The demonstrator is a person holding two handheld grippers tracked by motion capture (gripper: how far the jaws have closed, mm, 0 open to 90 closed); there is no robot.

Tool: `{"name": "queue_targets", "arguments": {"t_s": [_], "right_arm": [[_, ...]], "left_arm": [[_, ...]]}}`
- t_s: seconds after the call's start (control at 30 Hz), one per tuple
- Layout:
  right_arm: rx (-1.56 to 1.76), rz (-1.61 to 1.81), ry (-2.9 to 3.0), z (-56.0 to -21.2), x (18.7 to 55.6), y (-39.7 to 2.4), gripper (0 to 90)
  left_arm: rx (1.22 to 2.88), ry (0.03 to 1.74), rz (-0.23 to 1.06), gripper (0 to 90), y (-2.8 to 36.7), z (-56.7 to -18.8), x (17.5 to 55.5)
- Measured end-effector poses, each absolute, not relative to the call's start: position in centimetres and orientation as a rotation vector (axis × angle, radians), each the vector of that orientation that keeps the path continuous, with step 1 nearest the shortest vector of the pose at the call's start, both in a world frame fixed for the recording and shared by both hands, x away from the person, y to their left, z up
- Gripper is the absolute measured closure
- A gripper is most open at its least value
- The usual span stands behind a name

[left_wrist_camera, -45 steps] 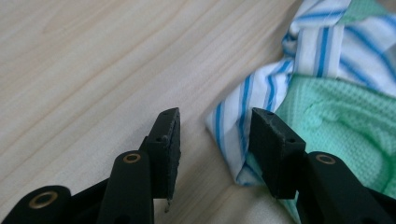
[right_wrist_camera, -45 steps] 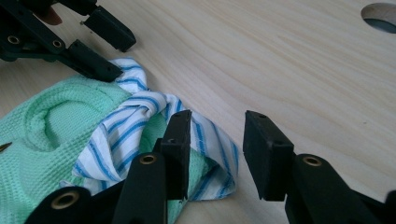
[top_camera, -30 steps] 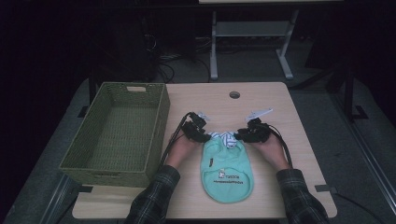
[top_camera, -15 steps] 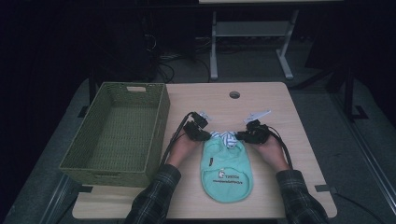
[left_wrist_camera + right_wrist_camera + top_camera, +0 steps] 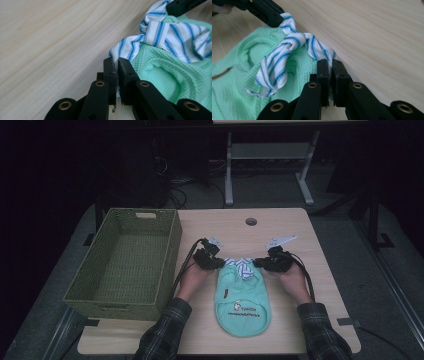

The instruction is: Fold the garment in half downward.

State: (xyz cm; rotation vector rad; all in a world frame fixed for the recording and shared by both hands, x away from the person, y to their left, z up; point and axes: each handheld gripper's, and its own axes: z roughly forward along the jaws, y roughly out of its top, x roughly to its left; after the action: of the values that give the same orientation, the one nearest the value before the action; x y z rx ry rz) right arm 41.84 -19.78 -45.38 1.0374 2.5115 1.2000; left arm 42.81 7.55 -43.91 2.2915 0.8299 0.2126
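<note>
Left gripper [image 5: 116, 65]: jaws pressed together on the blue-striped white collar [image 5: 160, 32] of the mint-green garment [image 5: 175, 75], pinching its near edge. Right gripper [image 5: 329, 67]: likewise clamped on the collar's opposite end, where I see a knot just ahead of my jaws. Between the two grippers the garment lies flat on the wooden table [image 5: 280, 227], body trailing back toward my forearms. Beyond the left gripper's outer side stands a green woven basket [image 5: 170, 245], apart from the cloth.
</note>
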Motion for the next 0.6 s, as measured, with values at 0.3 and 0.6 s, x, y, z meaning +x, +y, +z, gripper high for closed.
{"name": "queue_targets", "arguments": {"t_s": [0.3,0.6], "right_arm": [[0.998,1.228,2.456,-43.0,42.0,-19.7,85.8],[0.961,1.247,2.417,-41.2,41.6,-19.9,85.8]], "left_arm": [[2.245,0.792,0.316,85.2,7.7,-41.5,42.6],[2.212,0.757,0.389,85.2,7.5,-39.5,42.1]]}}
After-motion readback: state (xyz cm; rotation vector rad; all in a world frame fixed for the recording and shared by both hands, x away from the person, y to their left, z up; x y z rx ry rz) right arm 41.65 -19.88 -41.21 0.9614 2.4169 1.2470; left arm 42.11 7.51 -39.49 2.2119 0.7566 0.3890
